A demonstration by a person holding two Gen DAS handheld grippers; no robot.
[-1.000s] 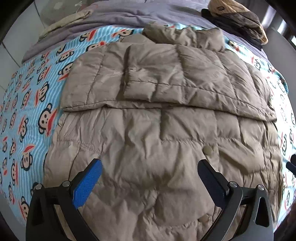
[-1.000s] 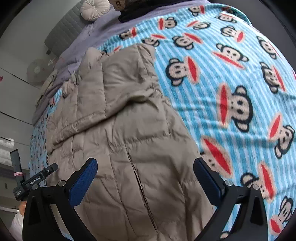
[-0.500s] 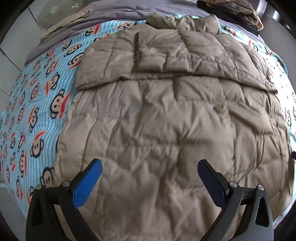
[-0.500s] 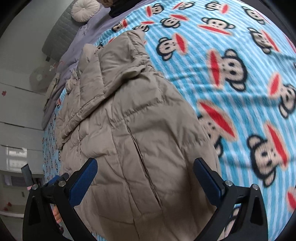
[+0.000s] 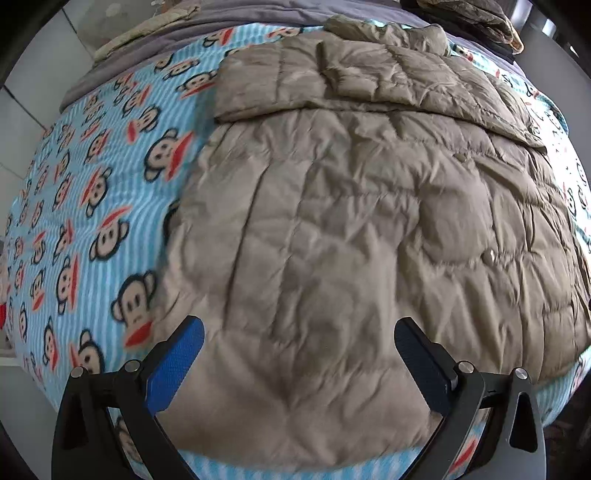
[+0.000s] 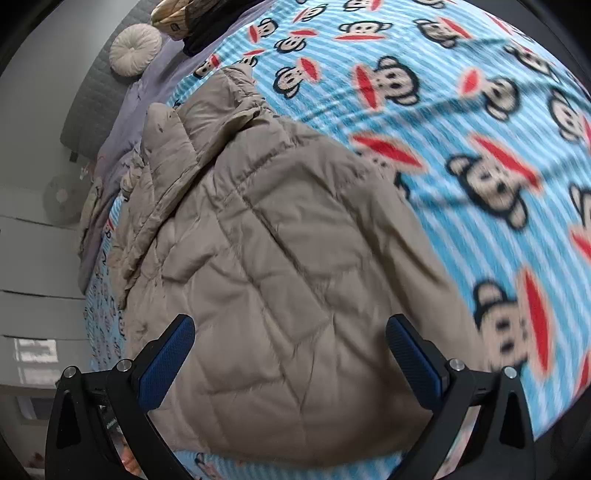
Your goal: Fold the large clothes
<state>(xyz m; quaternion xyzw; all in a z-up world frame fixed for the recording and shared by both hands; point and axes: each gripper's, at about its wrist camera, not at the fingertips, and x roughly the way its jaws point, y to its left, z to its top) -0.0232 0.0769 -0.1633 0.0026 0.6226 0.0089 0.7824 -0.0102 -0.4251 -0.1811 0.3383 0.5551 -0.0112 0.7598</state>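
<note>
A large beige quilted down jacket (image 5: 351,221) lies spread on a blue monkey-print blanket (image 5: 92,206), with a sleeve folded across its upper part (image 5: 332,85). My left gripper (image 5: 299,354) hangs open above the jacket's hem near its left corner, nothing between the fingers. In the right wrist view the same jacket (image 6: 277,277) runs away toward the far left, hood end farthest. My right gripper (image 6: 290,350) is open over the hem's right corner, close to the cloth but holding nothing.
The blanket (image 6: 461,129) stretches wide to the right of the jacket. A grey sheet (image 5: 221,22) and a pile of dark and tan clothes (image 5: 476,18) lie at the bed's far end. A round cream cushion (image 6: 135,50) rests by the grey headboard.
Both grippers have drawn back toward the jacket's hem; the bottom edge and blanket below it now show in both views. The jaws stayed open.
</note>
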